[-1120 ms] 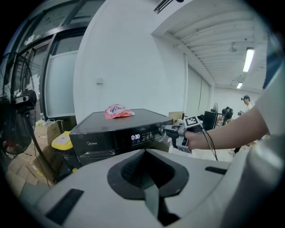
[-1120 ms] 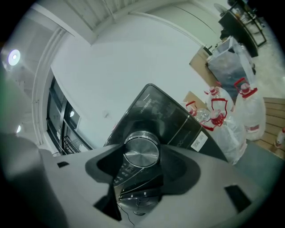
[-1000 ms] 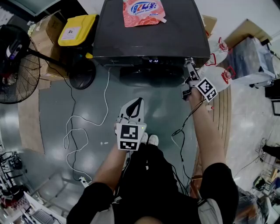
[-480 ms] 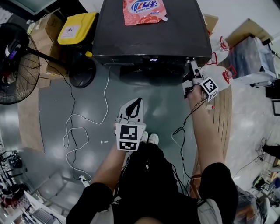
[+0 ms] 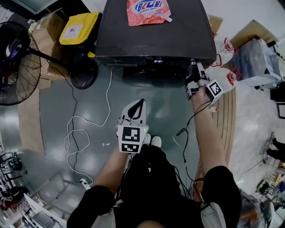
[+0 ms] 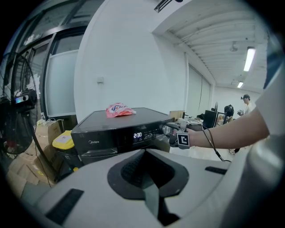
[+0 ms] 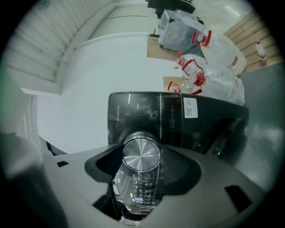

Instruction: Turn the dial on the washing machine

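Note:
A black washing machine (image 5: 153,33) stands ahead of me, its lit display (image 6: 137,135) reading 2:30. Its round silver dial (image 7: 141,155) sits at the right end of the control panel. My right gripper (image 5: 194,67) reaches to that corner and is shut on the dial, one jaw on each side of it; the right gripper view is rolled onto its side. In the head view the gripper hides the dial. My left gripper (image 5: 137,107) hangs back above the floor in front of my legs, shut with nothing in it. In the left gripper view the right gripper (image 6: 173,132) shows at the panel.
A pink detergent pouch (image 5: 148,11) lies on the machine's top. A yellow-lidded bin (image 5: 79,29) and a black fan (image 5: 15,64) stand to the left. A white cable (image 5: 84,129) loops over the floor. Plastic bags (image 5: 227,73) and boxes sit to the right.
My right gripper has rolled on the dial; its marker cube has swung up and to the right. The left gripper has stayed where it was.

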Demonstrator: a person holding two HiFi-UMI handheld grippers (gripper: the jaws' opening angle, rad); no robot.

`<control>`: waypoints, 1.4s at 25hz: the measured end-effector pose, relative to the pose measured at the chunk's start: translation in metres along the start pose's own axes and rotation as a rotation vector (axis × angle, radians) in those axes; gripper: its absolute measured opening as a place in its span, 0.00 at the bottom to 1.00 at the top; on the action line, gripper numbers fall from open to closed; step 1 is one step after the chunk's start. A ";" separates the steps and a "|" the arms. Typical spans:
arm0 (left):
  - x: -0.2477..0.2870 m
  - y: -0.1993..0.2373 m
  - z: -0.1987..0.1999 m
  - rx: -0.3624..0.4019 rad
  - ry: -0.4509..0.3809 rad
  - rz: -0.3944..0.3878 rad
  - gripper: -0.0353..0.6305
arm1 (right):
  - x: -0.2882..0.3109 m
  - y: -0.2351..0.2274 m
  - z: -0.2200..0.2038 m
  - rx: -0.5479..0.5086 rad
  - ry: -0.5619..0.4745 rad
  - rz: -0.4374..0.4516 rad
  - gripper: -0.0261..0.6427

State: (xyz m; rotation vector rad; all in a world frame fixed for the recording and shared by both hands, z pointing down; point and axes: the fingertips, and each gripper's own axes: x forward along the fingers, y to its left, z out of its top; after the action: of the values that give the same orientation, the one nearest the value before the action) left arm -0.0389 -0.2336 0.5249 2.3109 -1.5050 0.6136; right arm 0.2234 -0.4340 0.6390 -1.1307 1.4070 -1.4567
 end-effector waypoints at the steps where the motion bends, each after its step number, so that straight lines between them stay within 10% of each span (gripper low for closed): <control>1: 0.000 0.000 0.000 0.001 0.001 -0.001 0.07 | 0.000 0.000 0.000 0.031 -0.001 0.006 0.45; 10: 0.002 0.001 0.000 0.007 0.003 -0.003 0.07 | 0.001 -0.005 -0.003 0.273 -0.012 0.028 0.45; 23: 0.005 -0.005 0.002 0.014 0.005 -0.010 0.07 | 0.000 -0.006 -0.002 0.300 -0.008 0.035 0.45; 35: 0.009 -0.018 0.011 0.040 0.015 -0.010 0.07 | 0.002 -0.007 -0.008 0.690 0.002 0.119 0.45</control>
State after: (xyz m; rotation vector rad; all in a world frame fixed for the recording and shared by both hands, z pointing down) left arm -0.0170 -0.2383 0.5192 2.3365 -1.4870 0.6633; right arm 0.2153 -0.4334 0.6465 -0.5935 0.8355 -1.6643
